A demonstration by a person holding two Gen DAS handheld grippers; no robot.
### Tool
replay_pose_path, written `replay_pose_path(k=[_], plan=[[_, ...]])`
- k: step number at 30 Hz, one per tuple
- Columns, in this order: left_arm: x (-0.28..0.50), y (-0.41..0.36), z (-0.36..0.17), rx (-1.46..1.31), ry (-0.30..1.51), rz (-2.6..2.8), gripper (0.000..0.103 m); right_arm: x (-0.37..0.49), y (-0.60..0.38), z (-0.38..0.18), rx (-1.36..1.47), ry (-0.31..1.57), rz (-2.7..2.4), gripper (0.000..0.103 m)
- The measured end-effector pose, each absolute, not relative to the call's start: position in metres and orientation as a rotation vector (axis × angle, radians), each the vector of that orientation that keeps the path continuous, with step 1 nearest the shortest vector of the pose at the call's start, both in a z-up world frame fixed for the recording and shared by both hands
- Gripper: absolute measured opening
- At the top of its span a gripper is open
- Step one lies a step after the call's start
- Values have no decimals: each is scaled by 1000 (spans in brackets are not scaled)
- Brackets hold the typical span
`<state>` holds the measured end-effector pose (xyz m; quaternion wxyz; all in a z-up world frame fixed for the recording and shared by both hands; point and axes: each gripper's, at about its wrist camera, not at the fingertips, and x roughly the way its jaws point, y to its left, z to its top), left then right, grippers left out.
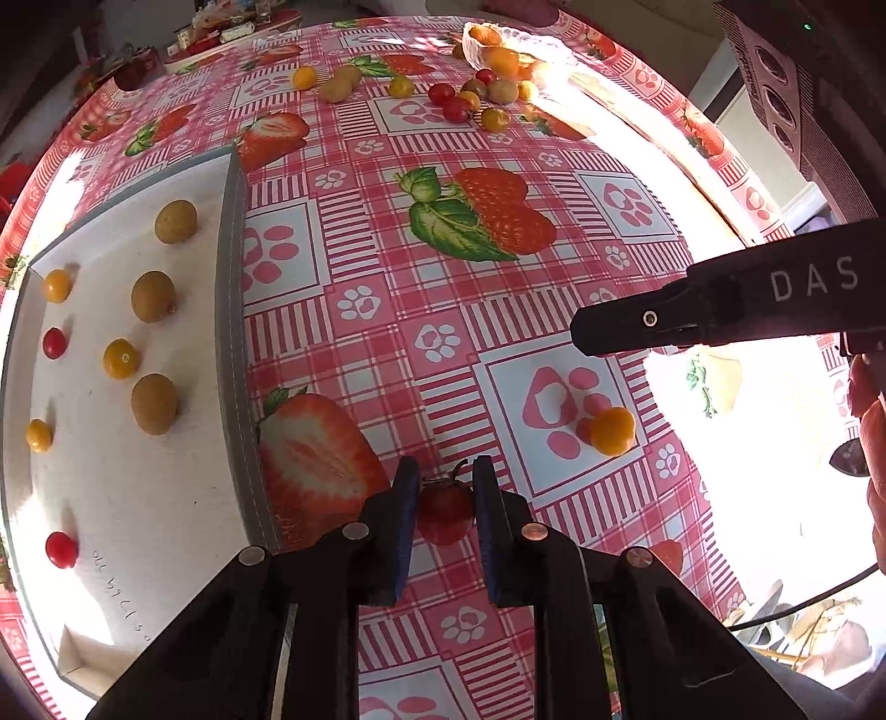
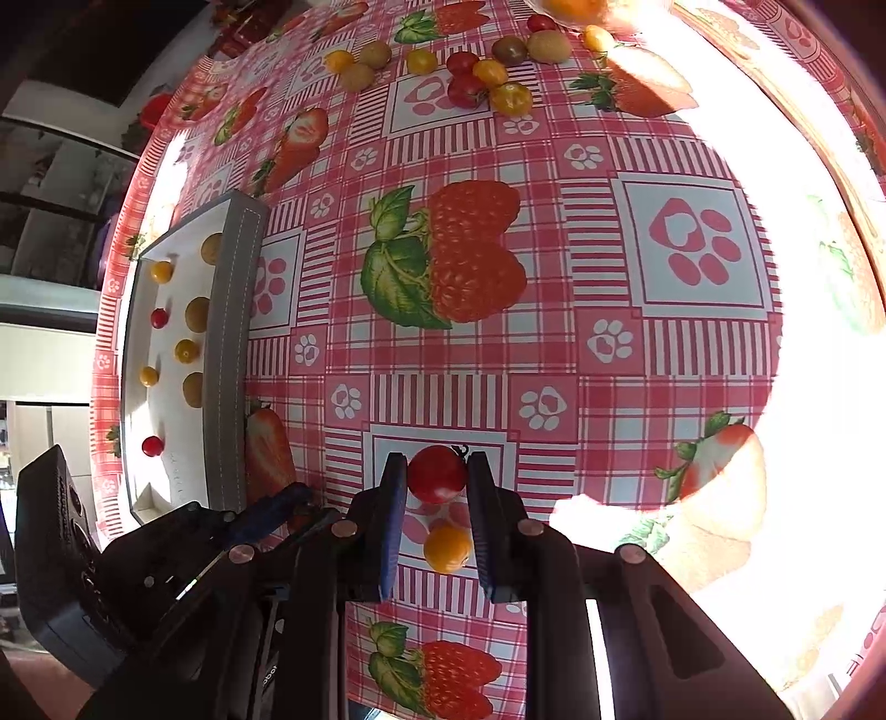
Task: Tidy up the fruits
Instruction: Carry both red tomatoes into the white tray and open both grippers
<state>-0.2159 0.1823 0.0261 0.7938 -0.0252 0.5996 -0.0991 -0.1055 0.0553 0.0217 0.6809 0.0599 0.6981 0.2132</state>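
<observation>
— What is seen on the left of the desk [image 1: 498, 343]?

— A shallow white tray [image 1: 232, 310] with a grey rim is set there. Nine fruits are counted in it from the left wrist view: three dull olive-brown ones [image 1: 153, 296], four small yellow-orange ones [image 1: 120, 358] and two red cherry tomatoes [image 1: 61, 549], all lying apart from one another.

— And towards the middle?

— A red cherry tomato [image 1: 446, 512], round and glossy with a dark stem, is gripped between the blue pads of the left hand-held gripper [image 1: 443, 498], just beside the tray. Another red tomato [image 2: 437, 474] is held between the pads of the right hand-held gripper [image 2: 434, 482]. A yellow-orange fruit [image 2: 447, 548] is seen resting on the checked cloth beneath the right jaws, untouched.

— At the far side?

— A loose cluster of red, yellow and olive fruits [image 1: 459, 102] is spread near a clear dish [image 1: 498, 47]; an exact count cannot be given.
</observation>
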Motion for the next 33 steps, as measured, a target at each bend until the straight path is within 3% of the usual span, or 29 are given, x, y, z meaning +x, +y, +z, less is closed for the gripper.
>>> replay_pose_path(k=[20, 33], plan=[[-218, 255, 76, -201, 1177, -70, 21, -98, 119, 52, 55, 1519, 594, 24], [-207, 359, 62, -252, 1142, 183, 21, -84, 235, 62, -61, 1473, 756, 24]])
